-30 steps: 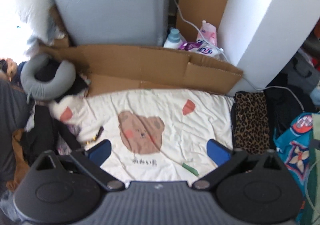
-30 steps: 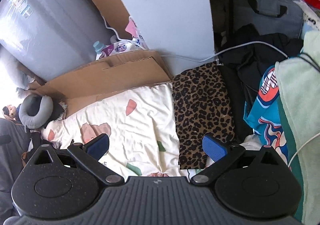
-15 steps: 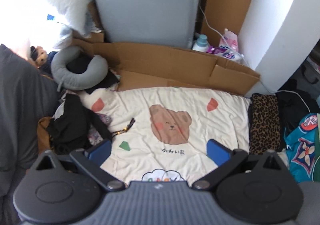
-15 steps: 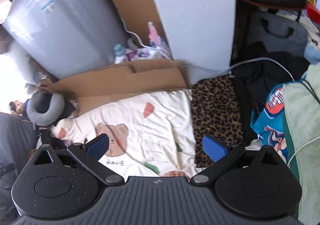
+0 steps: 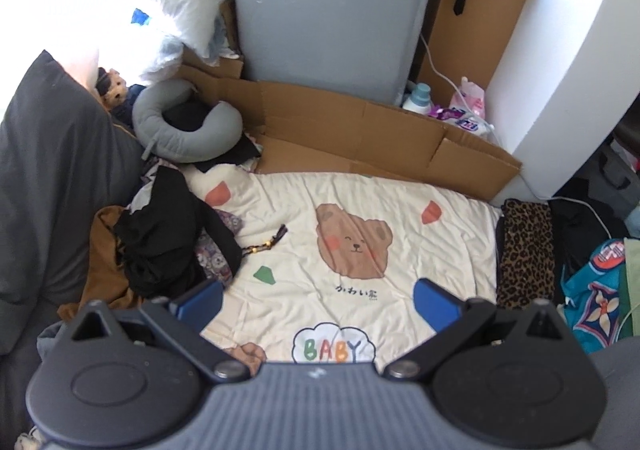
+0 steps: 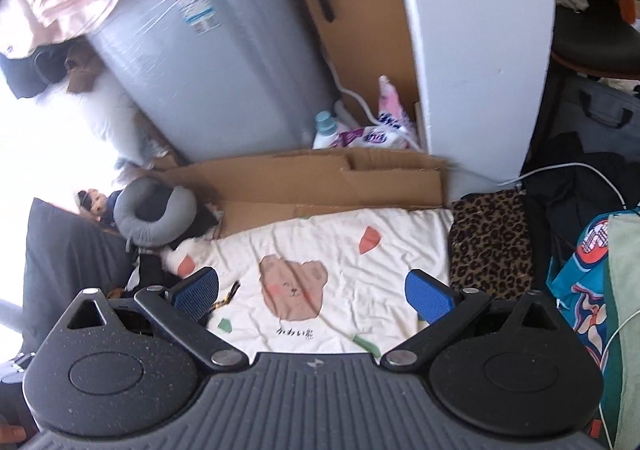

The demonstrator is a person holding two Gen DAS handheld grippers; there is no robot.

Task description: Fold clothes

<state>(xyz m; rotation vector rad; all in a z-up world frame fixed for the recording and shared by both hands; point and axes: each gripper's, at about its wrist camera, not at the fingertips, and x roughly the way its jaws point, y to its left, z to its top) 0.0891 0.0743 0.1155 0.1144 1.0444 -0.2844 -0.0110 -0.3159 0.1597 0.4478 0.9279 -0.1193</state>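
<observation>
Both tongs (image 5: 318,304) (image 6: 312,296) spread empty, black garment (image 5: 160,246) seemingly beside left tongs

neck pillow (image 5: 188,133) 1 | leopard cloth (image 5: 526,250) 1 | detergent bottle (image 5: 418,97) 1

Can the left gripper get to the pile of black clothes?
Probably yes. The left gripper is open and holds nothing, and the black clothes lie uncovered on top of the pile just beyond its left finger.

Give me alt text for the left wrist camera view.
The open left gripper hovers over a cream bear-print blanket, holding nothing. A pile of dark clothes lies to the left, a folded leopard-print garment to the right, flattened cardboard beyond.
</observation>
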